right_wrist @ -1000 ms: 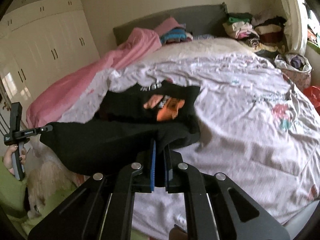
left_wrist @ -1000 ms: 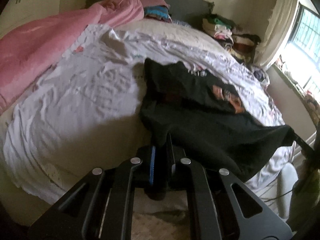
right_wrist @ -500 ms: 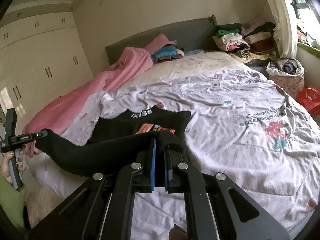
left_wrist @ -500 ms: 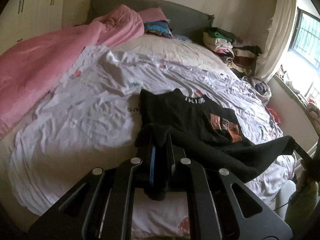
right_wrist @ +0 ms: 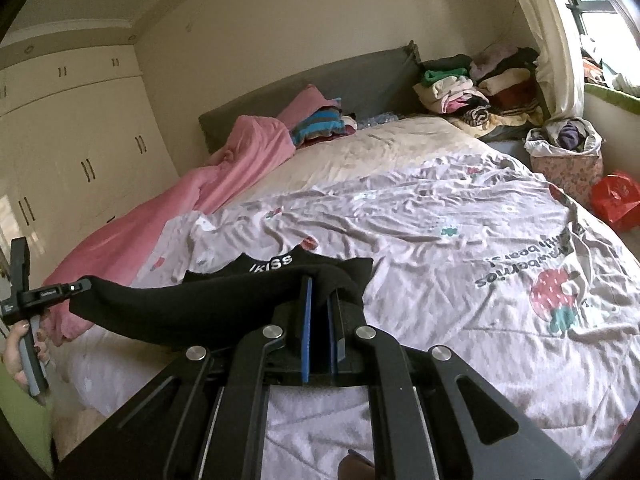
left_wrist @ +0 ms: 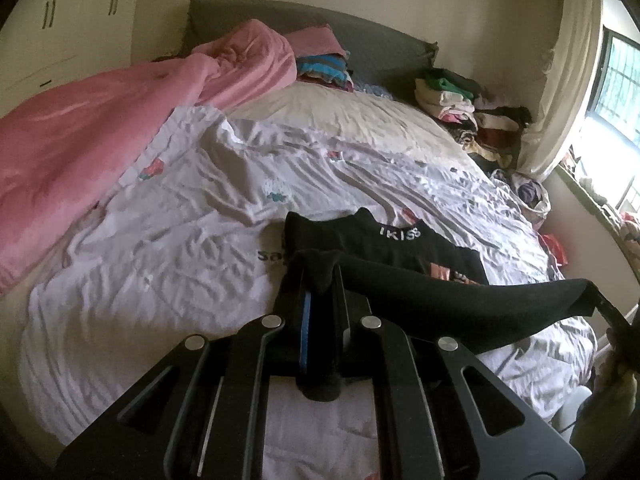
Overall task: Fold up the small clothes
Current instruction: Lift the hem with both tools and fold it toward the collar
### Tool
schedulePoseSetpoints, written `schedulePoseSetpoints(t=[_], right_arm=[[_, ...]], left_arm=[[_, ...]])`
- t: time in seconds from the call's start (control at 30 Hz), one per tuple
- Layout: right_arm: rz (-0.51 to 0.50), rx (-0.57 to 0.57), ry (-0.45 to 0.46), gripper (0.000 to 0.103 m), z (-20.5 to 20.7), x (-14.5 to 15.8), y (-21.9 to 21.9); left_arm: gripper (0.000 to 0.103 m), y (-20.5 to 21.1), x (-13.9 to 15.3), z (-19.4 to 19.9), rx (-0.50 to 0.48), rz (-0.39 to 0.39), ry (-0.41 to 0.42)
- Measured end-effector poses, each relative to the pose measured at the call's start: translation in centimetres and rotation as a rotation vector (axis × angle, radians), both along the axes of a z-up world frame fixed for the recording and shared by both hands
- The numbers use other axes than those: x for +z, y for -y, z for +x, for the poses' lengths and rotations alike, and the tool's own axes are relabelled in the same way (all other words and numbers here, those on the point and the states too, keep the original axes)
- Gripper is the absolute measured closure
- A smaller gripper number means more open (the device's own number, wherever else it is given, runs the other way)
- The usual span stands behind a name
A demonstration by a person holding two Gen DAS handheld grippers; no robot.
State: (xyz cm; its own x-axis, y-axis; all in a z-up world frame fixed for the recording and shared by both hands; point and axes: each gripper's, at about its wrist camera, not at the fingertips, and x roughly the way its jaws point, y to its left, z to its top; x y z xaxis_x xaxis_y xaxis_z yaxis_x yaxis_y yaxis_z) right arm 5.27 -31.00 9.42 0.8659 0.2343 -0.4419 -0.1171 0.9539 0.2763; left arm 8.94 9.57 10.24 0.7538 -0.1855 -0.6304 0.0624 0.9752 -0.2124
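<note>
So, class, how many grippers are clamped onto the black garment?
2. The left gripper pinches one end of the black garment, the right gripper pinches the other, and the hem hangs stretched between them above the bed.

One black garment (left_wrist: 400,248), two grippers, left gripper (left_wrist: 320,280) and right gripper (right_wrist: 320,284), one bed (right_wrist: 400,152), one pink blanket (left_wrist: 100,140), one printed white sheet (left_wrist: 180,248), two clothes piles, one red bag (right_wrist: 616,196)
</note>
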Motion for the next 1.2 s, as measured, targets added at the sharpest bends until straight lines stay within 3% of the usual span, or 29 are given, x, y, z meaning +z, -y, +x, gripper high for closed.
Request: schedulePoseSetpoints(t=[0.47,1.2], right_arm=[[-0.028,-0.037,-0.020,0.097,4.6,-0.9,0.0],[-0.096,-0.077,-0.105,0.097,12.9,-4.4,-0.6]], left_arm=[[0.101,0.9,-0.7,4.4,0.013,0.054,0.008],[0.100,0.6,-5.3,11.7,0.028,0.055,-0.044]])
